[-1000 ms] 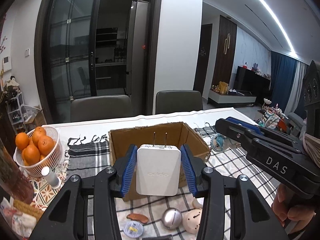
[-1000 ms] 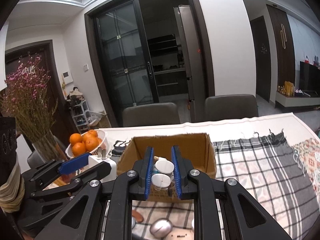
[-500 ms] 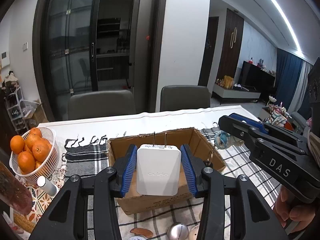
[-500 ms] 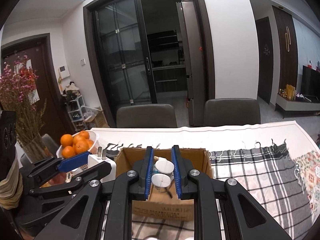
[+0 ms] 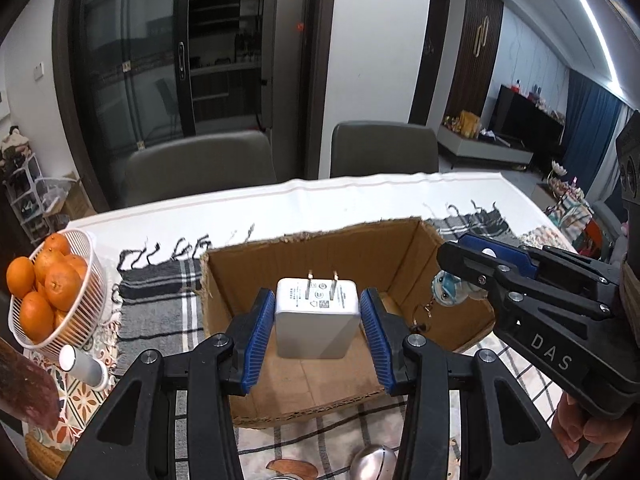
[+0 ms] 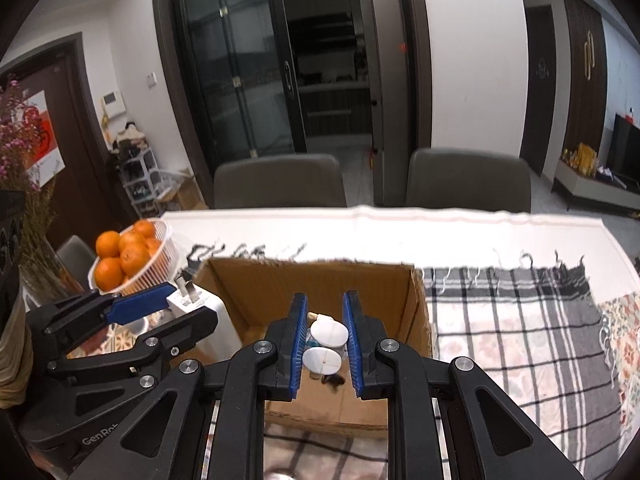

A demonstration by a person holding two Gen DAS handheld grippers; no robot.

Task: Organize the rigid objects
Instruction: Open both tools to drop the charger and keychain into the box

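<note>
Checked cloth covers the table, cardboard box [image 5: 320,264] at frame centre; left gripper [image 5: 318,334] clamps a white two-pronged charger [image 5: 316,320] over it, right gripper [image 6: 325,346] pinches a small keychain figure [image 6: 325,342].

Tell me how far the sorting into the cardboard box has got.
Done: nothing visible lying loose in the cardboard box. In hand: left tongs grip the white charger over it; right tongs grip a small keychain figure there too. Left: release both; a silver ball still lies outside.
</note>
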